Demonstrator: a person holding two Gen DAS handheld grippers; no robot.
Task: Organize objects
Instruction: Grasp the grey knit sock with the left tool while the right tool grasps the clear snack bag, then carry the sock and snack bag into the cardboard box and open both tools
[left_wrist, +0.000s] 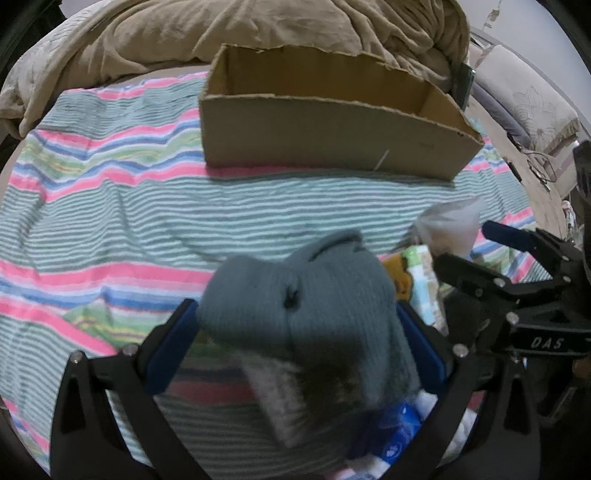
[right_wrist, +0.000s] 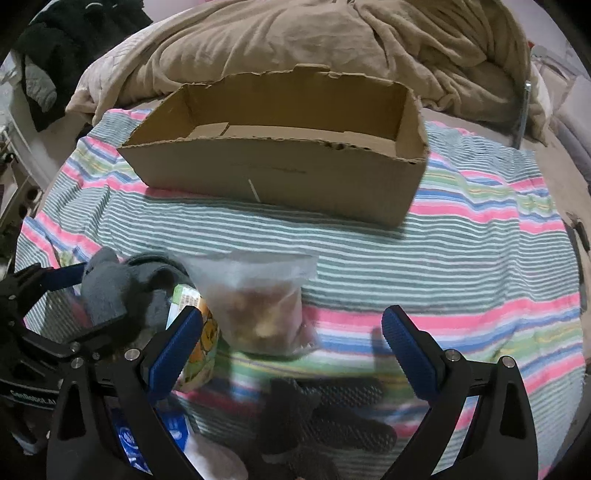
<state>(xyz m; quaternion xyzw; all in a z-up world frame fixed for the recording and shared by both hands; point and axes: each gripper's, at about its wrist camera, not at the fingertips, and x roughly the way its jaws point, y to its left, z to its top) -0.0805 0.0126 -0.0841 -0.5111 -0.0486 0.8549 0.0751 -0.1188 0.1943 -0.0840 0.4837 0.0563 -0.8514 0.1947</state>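
My left gripper (left_wrist: 295, 332) is shut on a grey-blue knit sock (left_wrist: 306, 295) and holds it above the striped blanket (left_wrist: 110, 206); the sock also shows in the right wrist view (right_wrist: 107, 288). An open cardboard box (left_wrist: 332, 136) stands ahead on the blanket, also seen in the right wrist view (right_wrist: 280, 173). My right gripper (right_wrist: 291, 332) is open and empty above a clear bag of brown snacks (right_wrist: 262, 299) and a dark dotted glove (right_wrist: 325, 417). The right gripper appears at the right of the left wrist view (left_wrist: 491, 251).
A beige duvet (right_wrist: 295, 40) is piled behind the box. A colourful packet (right_wrist: 199, 347) and blue-white wrappers (left_wrist: 399, 439) lie near the grippers. Dark clothes (right_wrist: 74, 40) hang at the far left. Pillows (left_wrist: 524, 96) lie at the right.
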